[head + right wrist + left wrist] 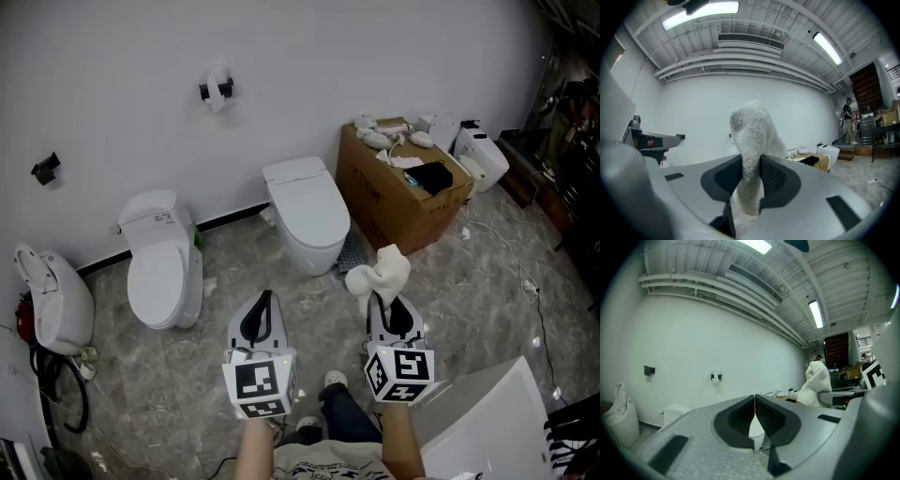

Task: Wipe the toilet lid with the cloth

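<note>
Two white toilets stand against the wall with their lids down: one in the middle (307, 214) and one to the left (161, 270). My right gripper (384, 302) is shut on a white cloth (380, 272), which bunches up above the jaws (752, 136). It hangs in the air in front of the middle toilet, not touching it. My left gripper (266, 298) is beside it at the same height, its jaws shut with nothing between them (754, 401). The left gripper view shows the cloth (816, 383) off to the right.
An open cardboard box (403, 192) with rags stands right of the middle toilet. A third toilet (52, 300) with black hoses is at far left. Cables (520, 262) trail over the marble floor at right. A white fixture (487, 427) lies near my right side.
</note>
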Demonstrator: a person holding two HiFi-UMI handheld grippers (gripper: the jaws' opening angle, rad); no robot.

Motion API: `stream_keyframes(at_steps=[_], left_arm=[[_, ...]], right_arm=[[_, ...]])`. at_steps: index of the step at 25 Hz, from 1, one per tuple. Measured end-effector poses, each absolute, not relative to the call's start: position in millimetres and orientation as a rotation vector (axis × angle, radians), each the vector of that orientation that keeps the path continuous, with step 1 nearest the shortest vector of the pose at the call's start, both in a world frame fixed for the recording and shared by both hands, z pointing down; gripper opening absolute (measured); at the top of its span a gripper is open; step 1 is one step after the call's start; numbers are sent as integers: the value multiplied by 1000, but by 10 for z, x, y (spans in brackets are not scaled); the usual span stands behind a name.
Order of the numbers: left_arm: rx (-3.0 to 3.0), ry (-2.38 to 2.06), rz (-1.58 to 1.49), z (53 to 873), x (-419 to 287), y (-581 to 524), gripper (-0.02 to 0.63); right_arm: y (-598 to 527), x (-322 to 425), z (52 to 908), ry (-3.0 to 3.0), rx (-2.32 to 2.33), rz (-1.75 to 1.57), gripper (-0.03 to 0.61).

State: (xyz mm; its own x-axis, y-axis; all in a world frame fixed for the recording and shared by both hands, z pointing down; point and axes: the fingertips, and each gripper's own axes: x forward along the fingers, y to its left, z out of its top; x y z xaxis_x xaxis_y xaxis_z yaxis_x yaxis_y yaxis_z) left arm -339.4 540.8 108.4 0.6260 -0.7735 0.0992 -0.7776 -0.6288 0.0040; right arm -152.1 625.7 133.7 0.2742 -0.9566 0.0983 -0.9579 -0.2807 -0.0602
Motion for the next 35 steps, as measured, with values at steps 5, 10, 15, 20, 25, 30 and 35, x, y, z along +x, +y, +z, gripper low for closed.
stream_keyframes(at_steps=[5, 10, 15, 20, 25, 30, 35], left_arm=[[2769, -1343, 155, 1205, -3293, 5157, 11], [2769, -1360, 155, 1229, -3037, 4806, 11], [2763, -1386, 172, 1259, -2717, 4340, 12], [2738, -1397, 207, 1240, -2308, 3841, 12], [2741, -1440, 181, 1136, -1888, 3261, 12], [2735, -1468, 164, 1093, -1485, 2774, 12], [2717, -1485, 175, 1131, -1274, 2461, 12]], right_arm=[[6014, -1419, 1426, -1888, 2478, 189, 97], [5647, -1130, 1489, -1899, 2472, 194, 97], [5141, -759, 1495, -1922, 2470, 197, 97], [4584, -295, 1430, -1939, 2460, 202, 97], [3979, 153, 1325, -1969, 2454, 182, 95], [3468, 543, 1315, -1995, 2431, 180, 95], [3120, 764, 1377, -2009, 2413, 202, 96]])
